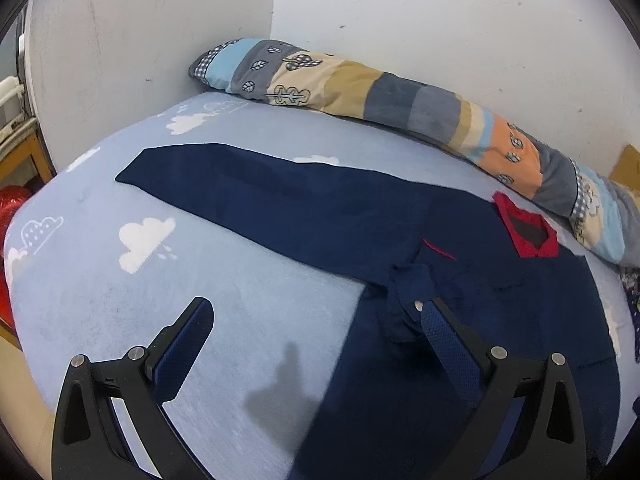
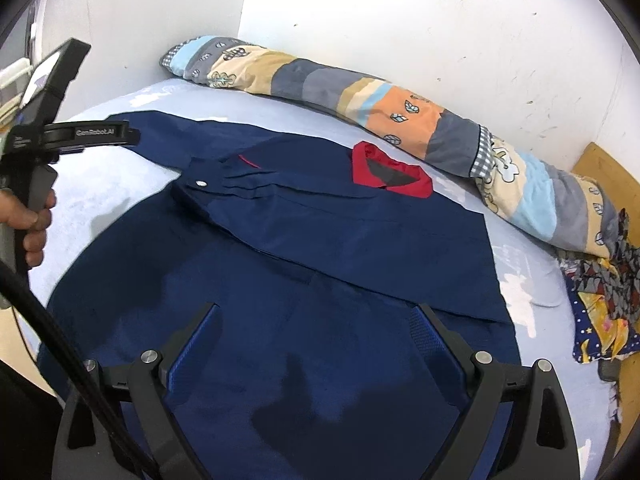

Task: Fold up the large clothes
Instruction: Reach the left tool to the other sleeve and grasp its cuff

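Presently: navy jacket (image 2: 340,240), smooth woven cloth, lies flat on the bed (image 1: 100,280), red collar (image 2: 390,174) toward the patchwork bolster (image 2: 400,108), hem toward the cameras. One sleeve (image 1: 260,192) runs long and straight leftward; the other is folded across the chest, snap cuff (image 2: 202,182) uppermost. Left hand-held gripper (image 1: 320,324) spread wide; right hand-held gripper (image 2: 316,320) likewise spread, above the hem.

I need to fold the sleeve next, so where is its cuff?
The snap-buttoned cuff lies folded across the navy jacket's chest, left of the red collar, near the left gripper.
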Motion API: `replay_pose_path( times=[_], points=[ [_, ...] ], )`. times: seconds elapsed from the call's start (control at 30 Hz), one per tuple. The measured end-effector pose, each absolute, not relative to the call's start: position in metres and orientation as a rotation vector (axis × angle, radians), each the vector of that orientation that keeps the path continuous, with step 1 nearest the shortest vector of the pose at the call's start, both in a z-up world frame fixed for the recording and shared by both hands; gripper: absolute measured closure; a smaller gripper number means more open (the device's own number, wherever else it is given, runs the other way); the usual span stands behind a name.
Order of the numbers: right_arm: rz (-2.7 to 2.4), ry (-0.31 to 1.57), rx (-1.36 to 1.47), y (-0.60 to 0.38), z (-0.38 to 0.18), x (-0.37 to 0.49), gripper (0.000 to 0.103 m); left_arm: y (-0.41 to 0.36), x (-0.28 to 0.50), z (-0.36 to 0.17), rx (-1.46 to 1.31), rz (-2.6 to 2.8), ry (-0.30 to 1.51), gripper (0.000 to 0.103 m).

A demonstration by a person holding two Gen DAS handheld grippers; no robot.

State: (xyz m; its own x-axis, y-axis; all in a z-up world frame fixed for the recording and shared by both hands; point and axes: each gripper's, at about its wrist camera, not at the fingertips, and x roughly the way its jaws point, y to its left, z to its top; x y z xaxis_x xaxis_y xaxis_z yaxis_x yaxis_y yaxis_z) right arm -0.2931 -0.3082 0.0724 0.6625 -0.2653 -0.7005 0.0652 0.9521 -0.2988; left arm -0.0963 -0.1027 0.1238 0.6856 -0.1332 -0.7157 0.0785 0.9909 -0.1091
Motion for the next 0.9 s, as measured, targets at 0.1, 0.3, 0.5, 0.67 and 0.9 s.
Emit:
replay_pose_path(
  times=[0.1, 0.3, 0.5, 0.67, 0.9],
  points=[
    [-0.174, 0.823, -0.249, -0.307, 0.076, -0.296, 0.006, -0.080, -0.080, 0.125, -0.141, -0.119, 0.833, 0.000],
    [-0.167, 0.820, -0.215, -0.310, 0.082, -0.296, 0.006, -0.023, -0.044, 0.124, -0.308, -0.120, 0.891, 0.000],
    [-0.121, 0.704, -0.143, -0.305, 0.116, -0.314, 0.005, 0.042, 0.005, 0.108, -0.387, -0.096, 0.932, 0.000],
    [-0.149, 0.684, -0.127, -0.313, 0.120, -0.311, 0.001, 0.109, 0.058, 0.068, -0.612, -0.017, 0.976, 0.000],
    [-0.343, 0.741, 0.035, -0.393, 0.109, -0.289, 0.001, 0.149, 0.123, 0.028, -0.719, 0.052, 0.978, 0.024]
  ],
)
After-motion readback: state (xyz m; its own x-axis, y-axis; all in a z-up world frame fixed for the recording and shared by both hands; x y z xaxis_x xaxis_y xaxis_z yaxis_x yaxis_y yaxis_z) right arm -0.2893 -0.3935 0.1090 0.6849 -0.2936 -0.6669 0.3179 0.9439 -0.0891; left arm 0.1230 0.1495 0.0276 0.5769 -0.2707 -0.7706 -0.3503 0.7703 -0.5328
